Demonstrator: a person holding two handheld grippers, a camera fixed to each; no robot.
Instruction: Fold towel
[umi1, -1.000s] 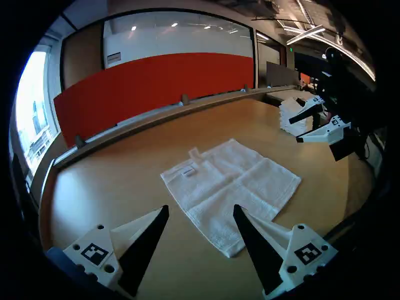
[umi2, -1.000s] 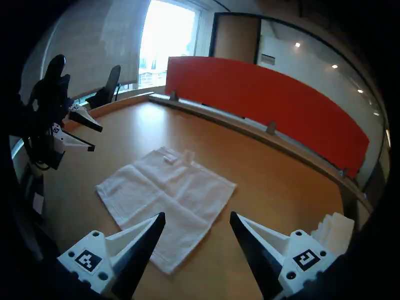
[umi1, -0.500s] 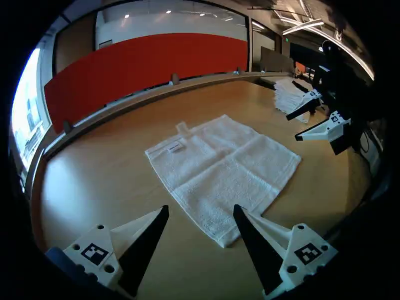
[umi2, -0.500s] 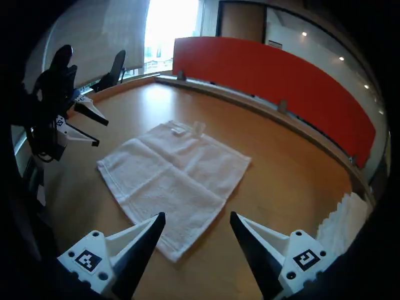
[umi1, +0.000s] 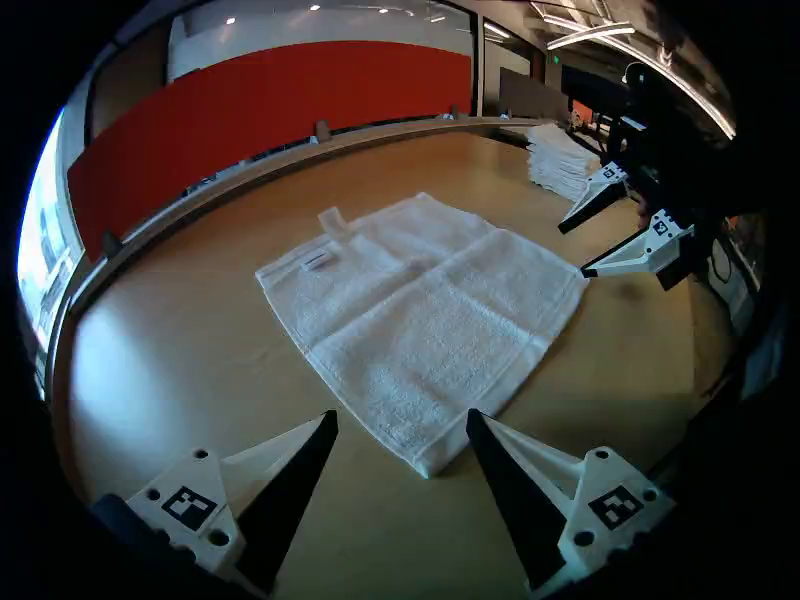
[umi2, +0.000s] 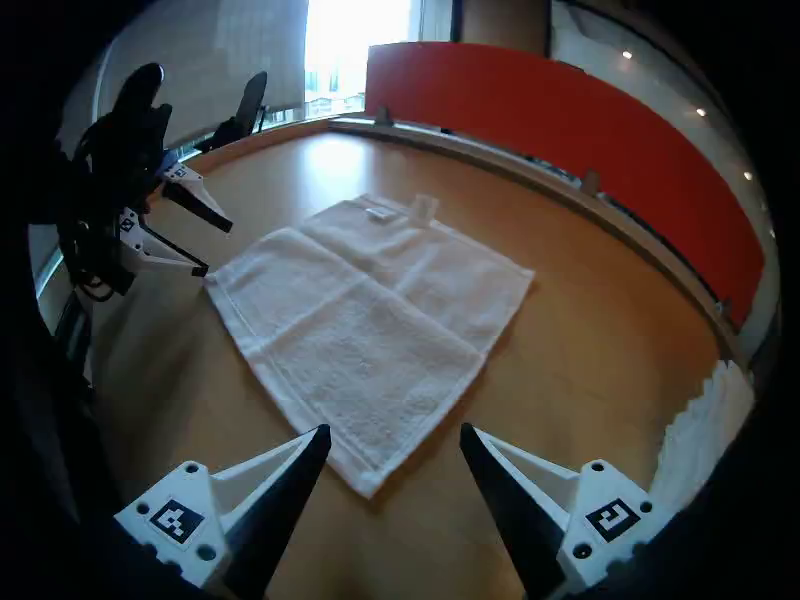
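The white towel (umi1: 430, 300) lies spread flat in the middle of the wooden table (umi1: 200, 330), turned so that a corner, not an edge, faces each tool. In the left gripper view, the left gripper (umi1: 400, 418) has its fingers wide apart and holds nothing. The towel's nearest corner sits just ahead of the gap, a little toward the finger on the right of that view. The right gripper (umi2: 395, 430) is likewise spread and empty, and in the right gripper view another corner points straight into its gap. These are neighbouring corners, joined by the towel edge that runs from one tool to the other, and each hand is plainly nearer its own corner. The small label (umi1: 318, 260) marks the far side, toward the red panel (umi1: 270, 100). The likely move is for each to close on its corner and carry that shared edge over to the label side. A stack of folded towels (umi1: 555, 155) sits near the table's far edge, well apart.
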